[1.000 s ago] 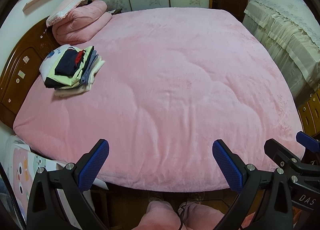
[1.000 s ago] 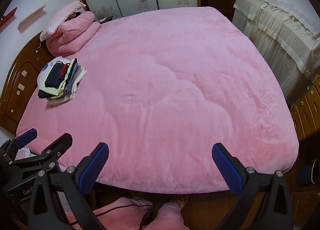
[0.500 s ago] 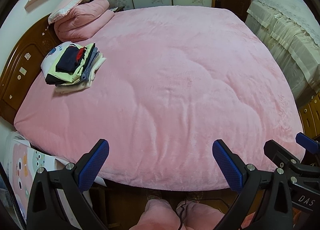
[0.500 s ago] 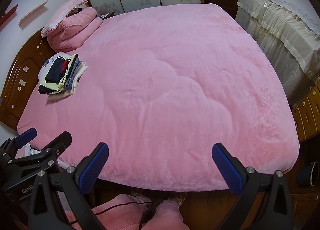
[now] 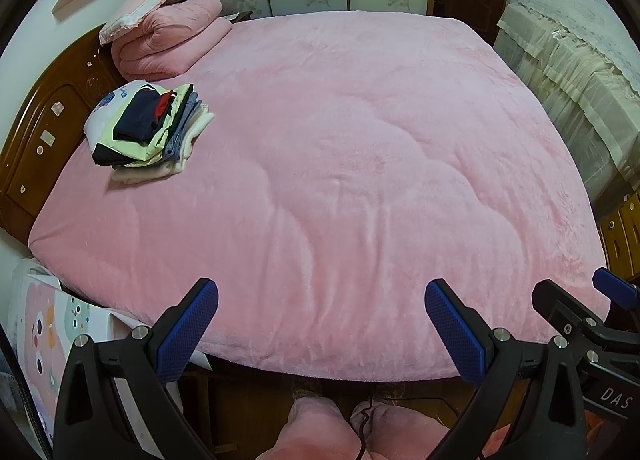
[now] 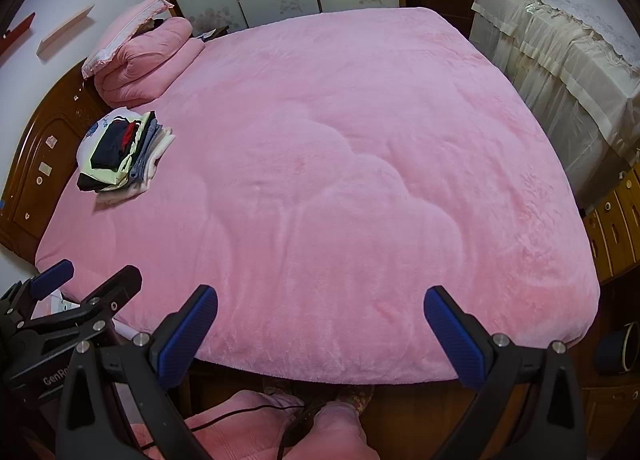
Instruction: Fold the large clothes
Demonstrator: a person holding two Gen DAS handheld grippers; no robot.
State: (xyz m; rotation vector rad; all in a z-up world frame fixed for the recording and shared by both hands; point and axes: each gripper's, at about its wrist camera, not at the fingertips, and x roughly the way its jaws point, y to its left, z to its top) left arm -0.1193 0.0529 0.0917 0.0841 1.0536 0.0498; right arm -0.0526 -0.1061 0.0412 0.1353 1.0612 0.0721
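Note:
A pile of folded clothes (image 5: 150,130) (image 6: 124,152), dark, pale green and white, lies near the headboard on the left of a bed covered by a pink fleece blanket (image 5: 340,180) (image 6: 340,180). My left gripper (image 5: 320,324) hangs open over the blanket's near edge, nothing between its blue pads. My right gripper (image 6: 320,324) is open the same way over that edge, also empty. Each gripper shows at the side of the other's view. No unfolded garment lies on the blanket.
A rolled pink quilt with a pillow (image 5: 164,32) sits at the bed's far left corner. A wooden headboard (image 5: 40,132) runs along the left. A lace-covered cabinet (image 5: 572,72) and wooden drawers (image 6: 612,228) stand on the right. The person's pink-trousered legs (image 5: 340,432) are below.
Both grippers have drifted slightly back and up from the bed, so the near blanket edge and the floor show a little more. Both stay open and empty.

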